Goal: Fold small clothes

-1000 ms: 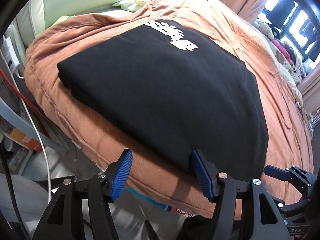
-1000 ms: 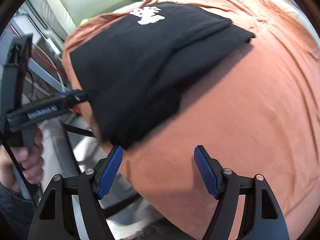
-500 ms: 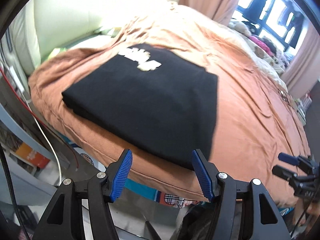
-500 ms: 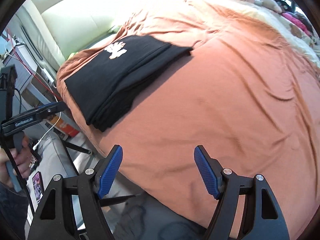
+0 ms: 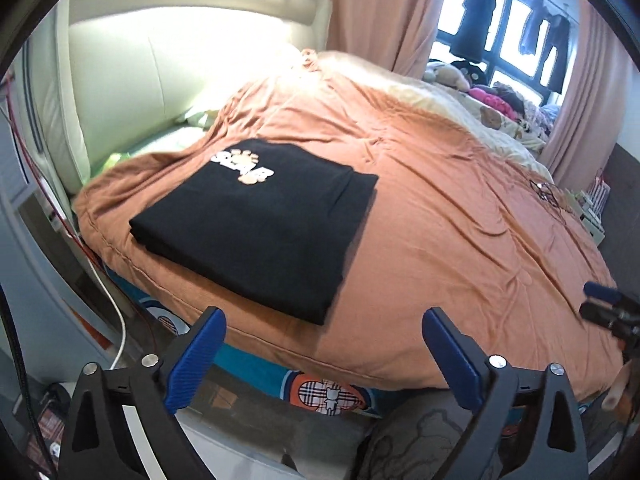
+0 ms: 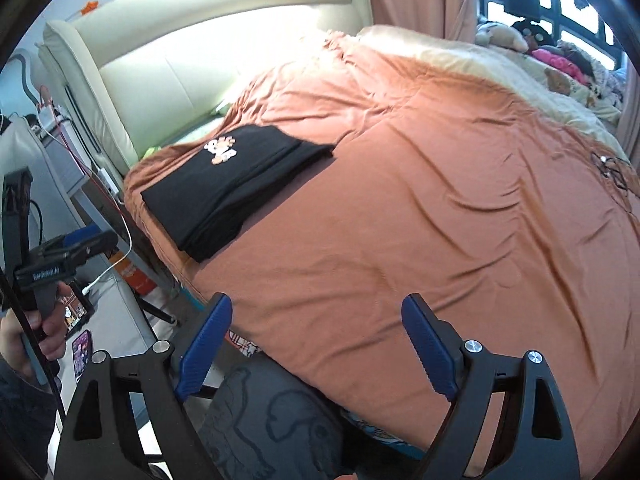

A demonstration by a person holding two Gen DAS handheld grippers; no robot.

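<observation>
A folded black T-shirt (image 5: 260, 220) with a white and tan print lies flat near the left corner of the bed, also seen in the right wrist view as the black T-shirt (image 6: 236, 188). My left gripper (image 5: 322, 354) hangs above the bed's front edge, well back from the shirt, its jaws opening with nothing between them. My right gripper (image 6: 316, 344) is over the front edge to the right of the shirt, jaws also opening and empty. The left gripper (image 6: 86, 246) shows at the left of the right wrist view, in a hand.
The orange-brown bedspread (image 5: 460, 248) covers the bed; a cream headboard (image 5: 180, 76) stands behind. Stuffed toys and clothes (image 5: 492, 96) lie at the far side by the window. A cable (image 5: 120, 312) and floor clutter sit left of the bed. A grey patterned trouser leg (image 6: 272, 420) is below.
Both grippers pulled back and up from the folded shirt, so it looks smaller and farther. Their jaws stand wider apart than before.
</observation>
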